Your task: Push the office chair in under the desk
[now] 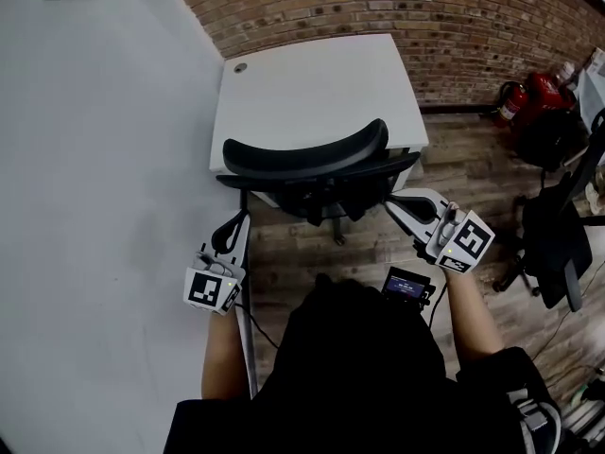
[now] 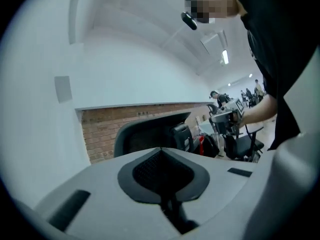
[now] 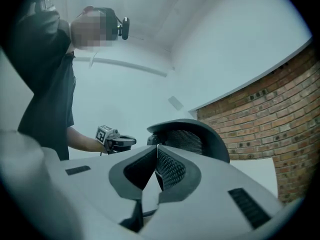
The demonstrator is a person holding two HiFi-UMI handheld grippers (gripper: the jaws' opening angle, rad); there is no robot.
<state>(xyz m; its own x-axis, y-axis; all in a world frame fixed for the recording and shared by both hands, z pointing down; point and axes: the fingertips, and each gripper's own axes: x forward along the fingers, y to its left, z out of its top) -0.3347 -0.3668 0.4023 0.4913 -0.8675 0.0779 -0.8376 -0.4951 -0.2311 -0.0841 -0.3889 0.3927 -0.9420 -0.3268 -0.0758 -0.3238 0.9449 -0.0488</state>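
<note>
**Chair at the bench's edge, both jaws clenched for the push**

The office chair [image 1: 307, 154] stands with its back to us. Its curved backrest sits at the near edge of the white bench [image 1: 312, 78], which lies just beyond the chair, and its seat is hidden below the backrest. We cannot tell how far the seat already reaches under the bench.

Behind the chair and to its left we hold the left gripper [image 1: 234, 223]. Its jaws are clenched together with nothing between them. Behind the chair and to its right is the right gripper [image 1: 397, 204], jaws likewise pressed shut and empty. Both flank the backrest, near it but apart from it.

Past the chair and the bench runs a brick wall [image 1: 378, 8]. Well off to the chair's right stand a red fire extinguisher [image 1: 515, 97] and a second chair [image 1: 558, 235].

We judge that the push is either not yet begun or only partly done, and that we are lining up on the backrest. The next move, as we read it, calls for setting both closed jaws against the rear of the backrest, one on each side. An even, level push toward the wall should then keep the chair from swivelling or its arms from catching the bench's edge.
</note>
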